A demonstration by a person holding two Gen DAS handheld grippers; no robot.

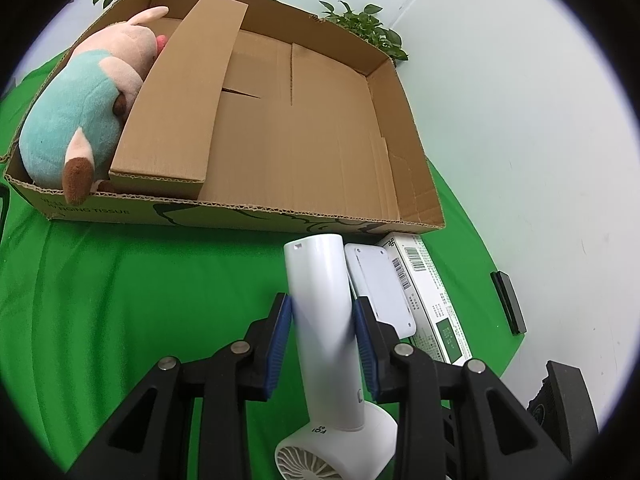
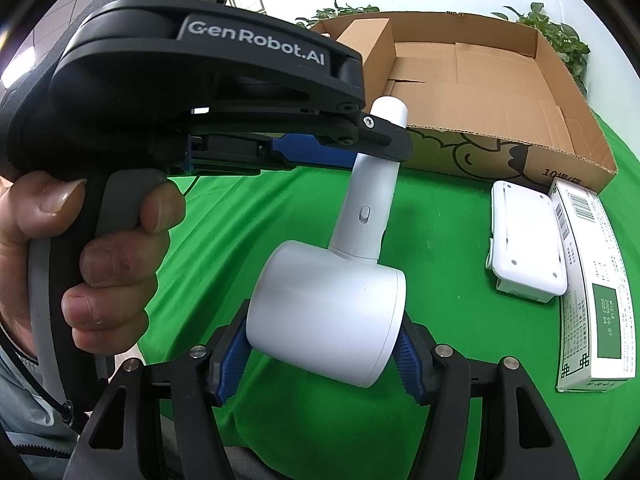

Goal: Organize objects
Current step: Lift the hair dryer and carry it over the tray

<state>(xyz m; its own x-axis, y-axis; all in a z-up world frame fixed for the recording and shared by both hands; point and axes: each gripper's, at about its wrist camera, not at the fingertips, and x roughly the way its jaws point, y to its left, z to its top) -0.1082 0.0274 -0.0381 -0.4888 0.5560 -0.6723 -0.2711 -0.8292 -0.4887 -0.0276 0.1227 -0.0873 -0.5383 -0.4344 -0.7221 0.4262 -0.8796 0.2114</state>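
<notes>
The left gripper (image 1: 322,320) clamps the handle of the white plastic handheld fan (image 1: 320,304), the right gripper (image 2: 324,354) its drum head; rigid, light, smooth (likely slippery). The brown cardboard box (image 1: 224,216) sits at twelve o'clock.

white fan (image 1: 320,320) | green cloth (image 1: 140,300) | brown box (image 1: 300,140) | teal-pink plush (image 1: 80,120)

White handheld fan (image 2: 332,304) held above green cloth, handle toward box.

Left gripper (image 1: 323,336) closed, blue pads (image 1: 278,340) pressed on both sides of the handheld fan's (image 1: 320,300) handle. Right gripper (image 2: 320,354) clamped around the fan's head. Left hand (image 2: 92,256) wrapped around the grip, seen from the right wrist.
</notes>
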